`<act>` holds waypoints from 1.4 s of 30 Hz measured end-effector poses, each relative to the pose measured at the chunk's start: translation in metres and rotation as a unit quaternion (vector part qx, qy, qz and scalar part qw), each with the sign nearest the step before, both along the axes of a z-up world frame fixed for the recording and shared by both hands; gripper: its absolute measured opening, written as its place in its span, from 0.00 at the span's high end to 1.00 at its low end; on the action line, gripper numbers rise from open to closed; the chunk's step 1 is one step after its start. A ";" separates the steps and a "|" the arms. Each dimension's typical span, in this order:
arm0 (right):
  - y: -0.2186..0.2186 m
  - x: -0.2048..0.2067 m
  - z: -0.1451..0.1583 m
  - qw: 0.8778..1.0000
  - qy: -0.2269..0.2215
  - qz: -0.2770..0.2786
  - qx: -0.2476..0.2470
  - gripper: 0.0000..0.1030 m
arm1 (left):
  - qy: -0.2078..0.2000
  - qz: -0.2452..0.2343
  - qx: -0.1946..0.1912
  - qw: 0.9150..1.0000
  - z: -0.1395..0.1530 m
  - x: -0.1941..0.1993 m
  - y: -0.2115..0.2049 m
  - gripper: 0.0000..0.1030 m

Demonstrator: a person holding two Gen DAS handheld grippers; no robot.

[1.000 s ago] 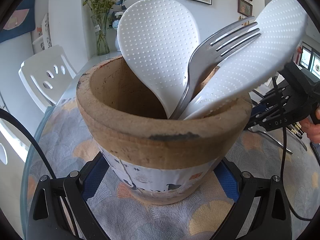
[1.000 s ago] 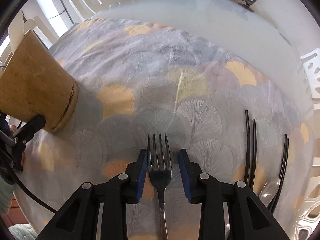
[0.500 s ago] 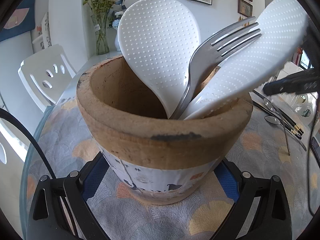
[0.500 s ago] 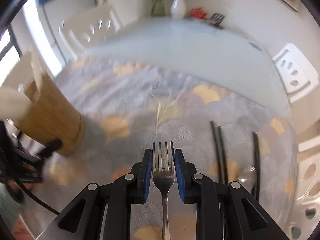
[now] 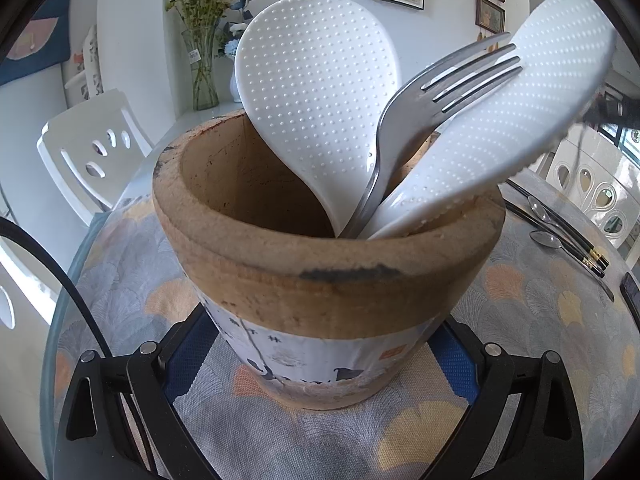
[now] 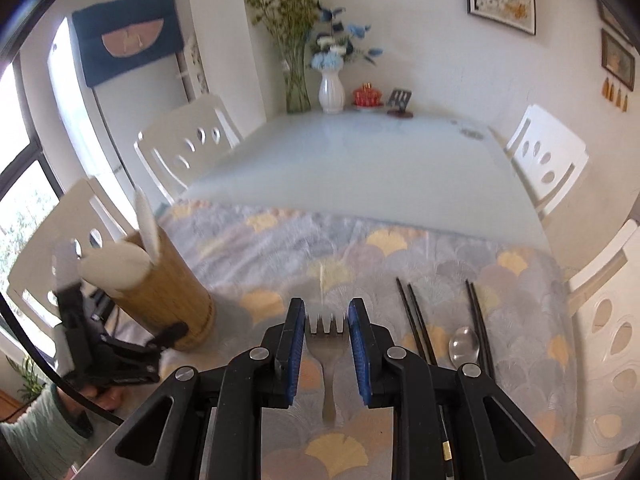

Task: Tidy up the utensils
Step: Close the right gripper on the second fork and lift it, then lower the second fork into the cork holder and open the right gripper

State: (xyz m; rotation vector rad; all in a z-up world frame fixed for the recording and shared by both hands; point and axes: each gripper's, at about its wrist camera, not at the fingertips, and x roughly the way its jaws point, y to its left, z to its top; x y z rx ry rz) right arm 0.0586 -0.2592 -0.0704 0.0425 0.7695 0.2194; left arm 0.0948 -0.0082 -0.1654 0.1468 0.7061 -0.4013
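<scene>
A cork-sided pot [image 5: 320,280] stands on the patterned cloth with my left gripper [image 5: 320,360] shut on its base, a blue pad on each side. Inside it lean two white dimpled rice paddles [image 5: 316,100] [image 5: 500,120] and a steel fork [image 5: 440,80]. My right gripper [image 6: 326,328] is shut on a second steel fork [image 6: 328,344], tines pointing away, held above the cloth. In the right wrist view the pot [image 6: 168,292] sits to the left with the left gripper [image 6: 172,332] at its foot.
Two pairs of black chopsticks [image 6: 416,328] [image 6: 478,320] and a spoon [image 6: 464,344] lie on the cloth [image 6: 360,256] to the right of the held fork. White chairs [image 6: 184,152] ring the glass table [image 6: 360,160]. Vases [image 6: 332,92] stand at its far end.
My right gripper closed its pads onto the fork and rose with it off the cloth, tilting up so the far table and wall show. The left gripper and pot have not moved.
</scene>
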 end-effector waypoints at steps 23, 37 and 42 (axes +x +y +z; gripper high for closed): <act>0.061 0.015 0.149 0.976 -0.173 0.065 0.113 0.79 | 0.000 0.000 -0.001 1.000 0.000 -0.001 0.000 0.04; 0.125 0.023 0.143 0.965 -0.165 0.147 0.140 0.79 | -0.001 0.000 0.000 1.000 0.000 -0.003 -0.001 0.04; 0.136 0.031 0.128 0.967 -0.140 0.158 0.141 0.79 | -0.001 0.000 -0.001 1.000 0.001 -0.003 -0.001 0.04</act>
